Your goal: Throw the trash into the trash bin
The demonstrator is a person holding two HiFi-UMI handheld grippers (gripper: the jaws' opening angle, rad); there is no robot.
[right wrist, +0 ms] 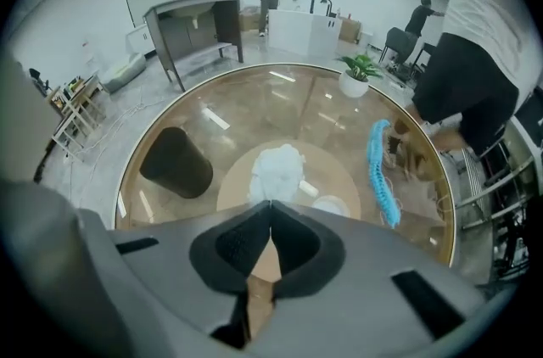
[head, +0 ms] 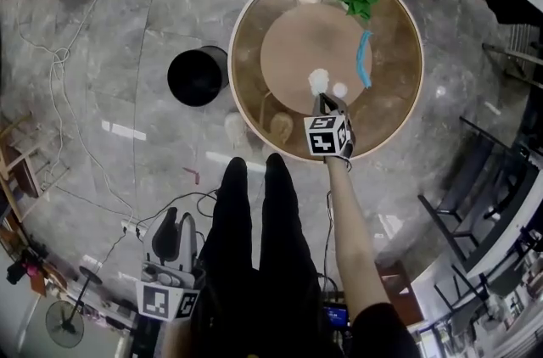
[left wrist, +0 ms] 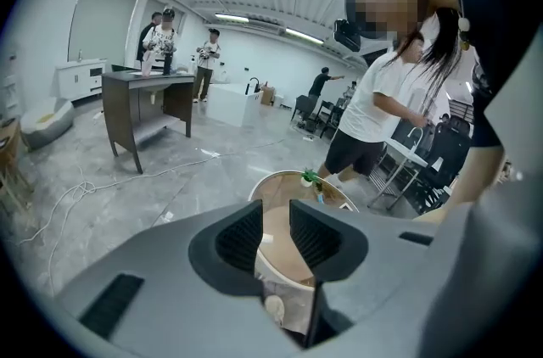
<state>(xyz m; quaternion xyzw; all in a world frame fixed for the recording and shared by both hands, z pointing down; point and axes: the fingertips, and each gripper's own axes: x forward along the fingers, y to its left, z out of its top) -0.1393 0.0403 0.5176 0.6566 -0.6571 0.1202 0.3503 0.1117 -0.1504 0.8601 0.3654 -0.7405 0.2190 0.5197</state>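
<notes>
Resting on the round glass table (head: 394, 97), the white crumpled tissue (right wrist: 278, 168) lies over the table's pale round base (head: 288, 42), near the middle of the right gripper view. The right gripper (right wrist: 271, 204) has its jaws closed tip to tip right at the tissue's near edge; whether a fold is caught between them I cannot tell. Just right of the tissue lies a smaller white scrap (right wrist: 331, 205), further right a ridged blue strip (right wrist: 380, 178), and at the table's far rim a small potted plant (right wrist: 356, 72). The black trash bin (head: 198, 76) stands on the grey floor (head: 127, 25) just left of the table in the head view, well apart from the tissue. The left gripper (left wrist: 276, 212) hangs at that view's lower left beside the person's black-clad legs (head: 254, 246), jaws apart with nothing between them
</notes>
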